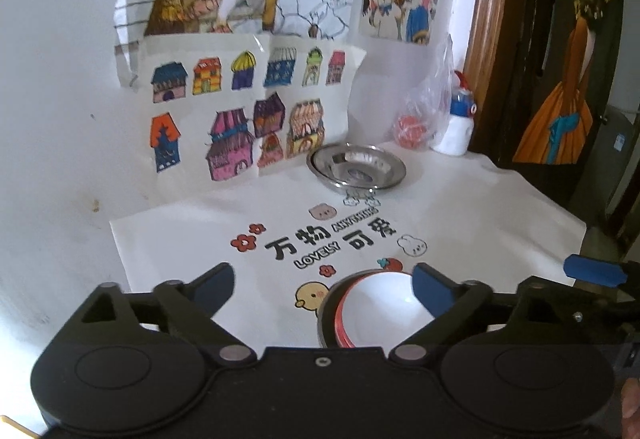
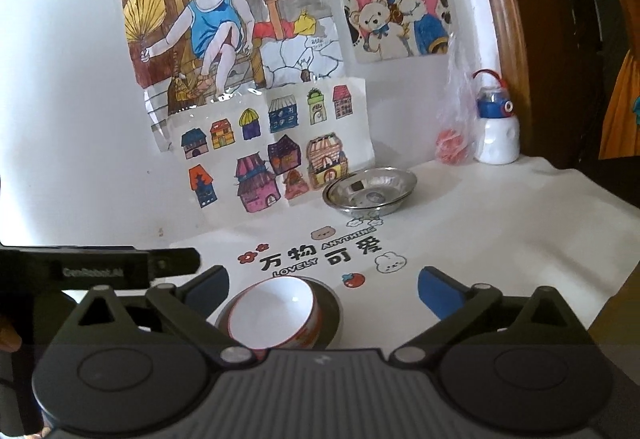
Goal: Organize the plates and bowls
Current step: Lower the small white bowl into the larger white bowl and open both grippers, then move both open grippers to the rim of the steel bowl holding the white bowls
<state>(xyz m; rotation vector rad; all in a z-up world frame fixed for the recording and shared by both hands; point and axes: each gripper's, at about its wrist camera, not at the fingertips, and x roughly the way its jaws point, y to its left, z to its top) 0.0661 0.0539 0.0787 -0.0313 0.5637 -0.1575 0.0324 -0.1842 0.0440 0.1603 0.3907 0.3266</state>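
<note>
A white bowl with a red rim sits nested in a dark steel bowl on the printed white cloth. My left gripper is open just above and behind the bowl, which lies close to its right finger. My right gripper is open too, with the bowl near its left finger; no pad presses on it. Two shallow steel plates are stacked at the back by the wall.
A white bottle with a blue lid and a plastic bag holding a red ball stand in the back right corner. Coloured drawings hang on the wall. The cloth's edge falls off at the right.
</note>
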